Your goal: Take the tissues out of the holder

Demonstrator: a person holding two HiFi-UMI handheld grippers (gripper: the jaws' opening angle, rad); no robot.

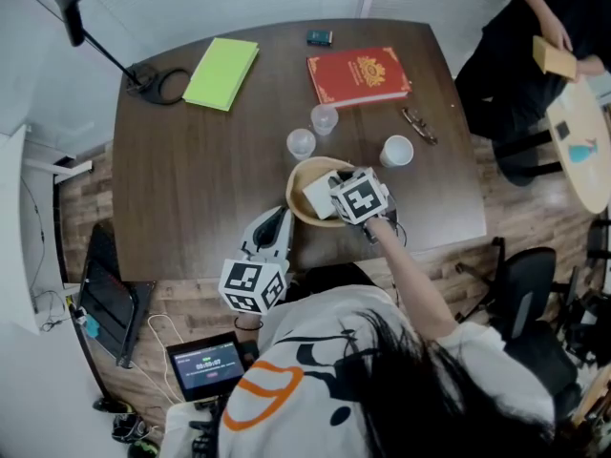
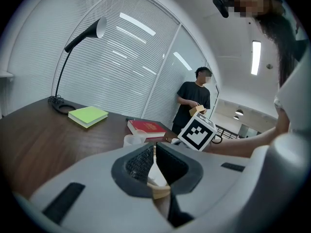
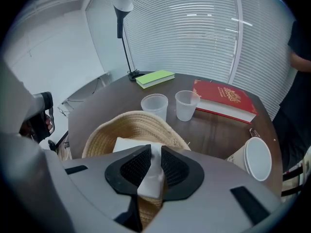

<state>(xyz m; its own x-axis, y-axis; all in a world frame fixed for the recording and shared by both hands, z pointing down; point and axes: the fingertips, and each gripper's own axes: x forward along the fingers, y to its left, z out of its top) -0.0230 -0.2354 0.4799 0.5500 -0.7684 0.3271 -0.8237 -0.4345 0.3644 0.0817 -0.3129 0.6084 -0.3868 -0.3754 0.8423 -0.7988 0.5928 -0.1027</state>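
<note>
A woven straw basket (image 1: 297,176) near the table's front edge holds a white stack of tissues (image 1: 318,197). My right gripper (image 1: 346,197) points steeply down into it, its marker cube hiding the fingertips from above. In the right gripper view the basket (image 3: 109,131) and tissue stack (image 3: 127,144) lie just beyond the right gripper (image 3: 151,153), which is shut on a white tissue (image 3: 149,182) that fills the gap between its pads. My left gripper (image 1: 276,221) rests at the table's front edge, left of the basket. In its own view the left gripper (image 2: 154,150) is shut, holding nothing.
Two clear plastic cups (image 1: 324,118) (image 1: 301,143) and a white paper cup (image 1: 396,151) stand just behind the basket. A red book (image 1: 358,76), a green notebook (image 1: 221,72), glasses (image 1: 418,125) and a lamp base (image 1: 148,82) lie farther back. A person (image 1: 535,27) stands at the far right.
</note>
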